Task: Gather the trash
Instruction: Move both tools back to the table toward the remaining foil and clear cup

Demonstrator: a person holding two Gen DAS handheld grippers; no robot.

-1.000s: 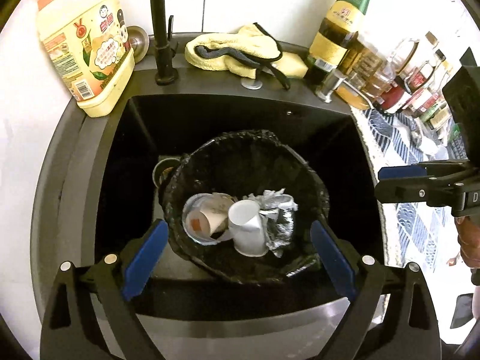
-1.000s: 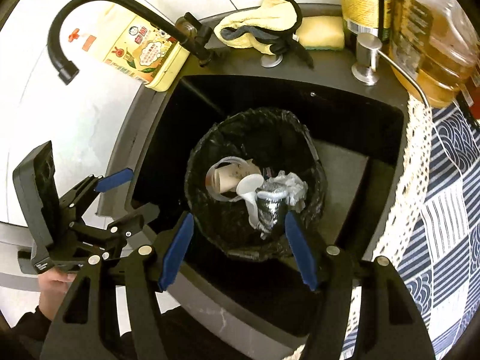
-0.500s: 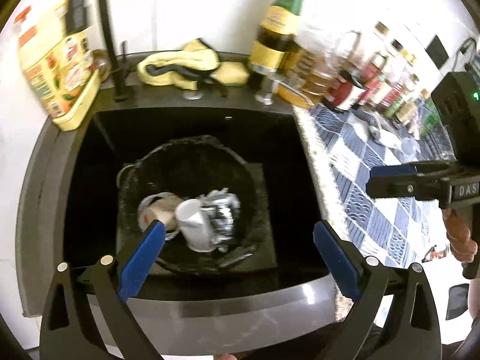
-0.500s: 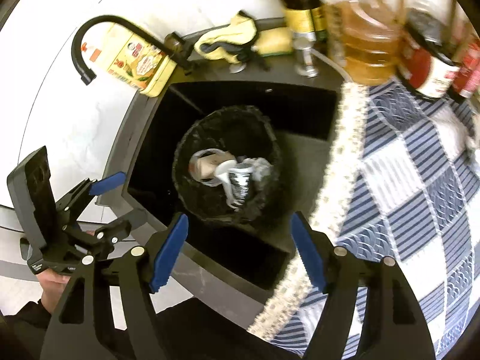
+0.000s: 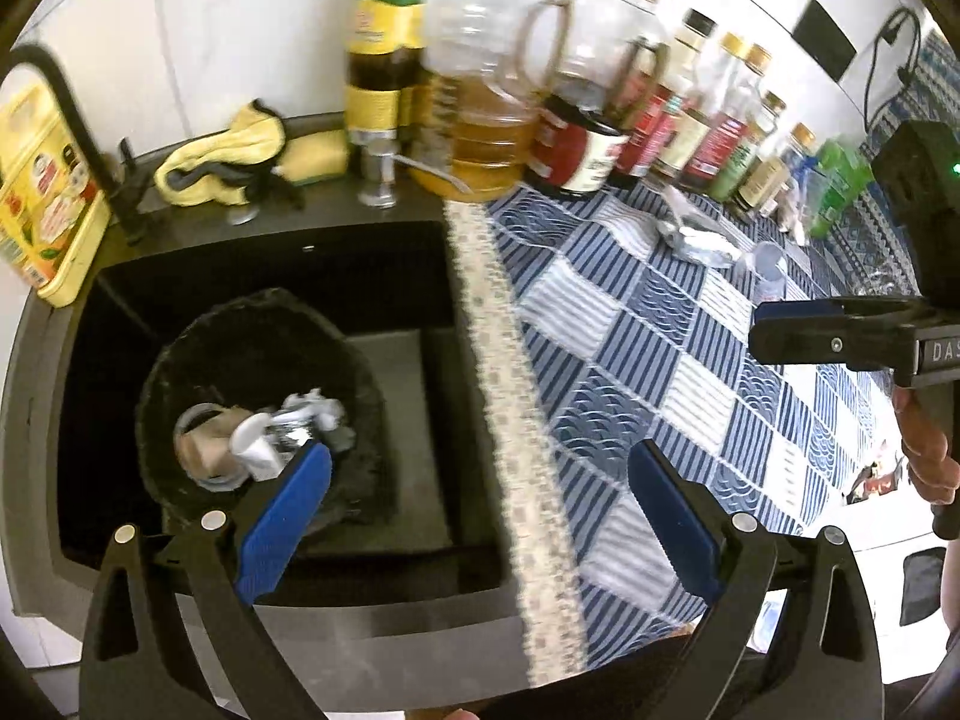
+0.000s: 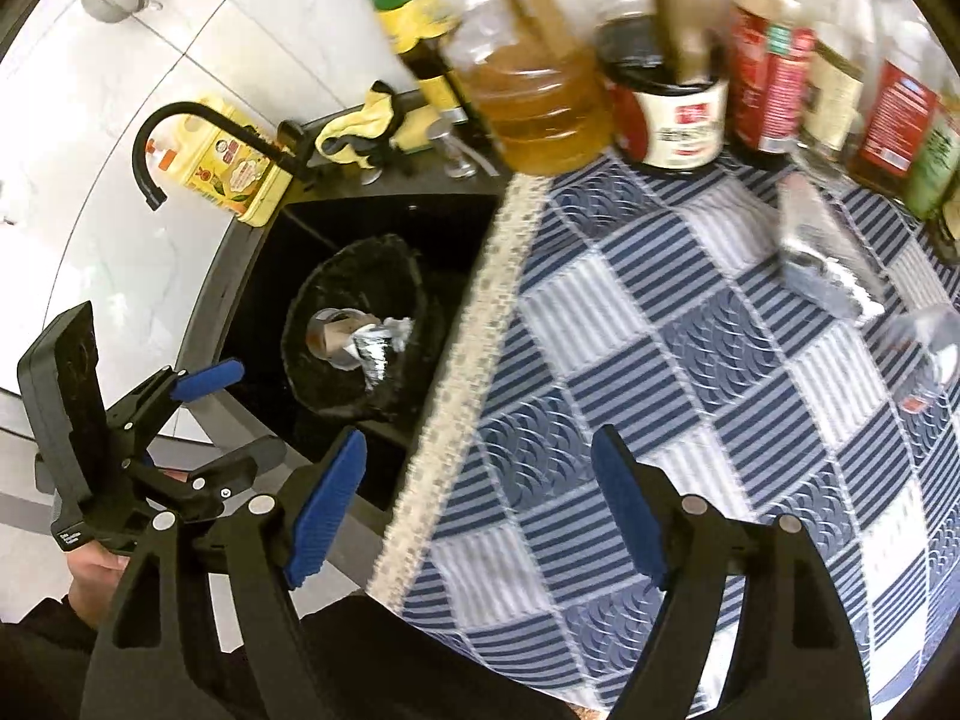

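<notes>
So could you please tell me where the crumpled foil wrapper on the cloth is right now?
In the right wrist view, the foil wrapper lies on the checked cloth at the right, just in front of the bottle row and beside a clear plastic cup.

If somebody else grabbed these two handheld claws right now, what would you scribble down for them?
Left gripper: open, empty, over the sink's edge.
Right gripper: open, empty, over the edge of the checked tablecloth.
Bin with black liner stands in the sink; it already holds a white paper cup, crumpled foil and another cup.
Left on the cloth: a silver foil wrapper and a clear plastic cup, near the bottles.
Next, probably: pick those up and drop them in the bin.
</notes>
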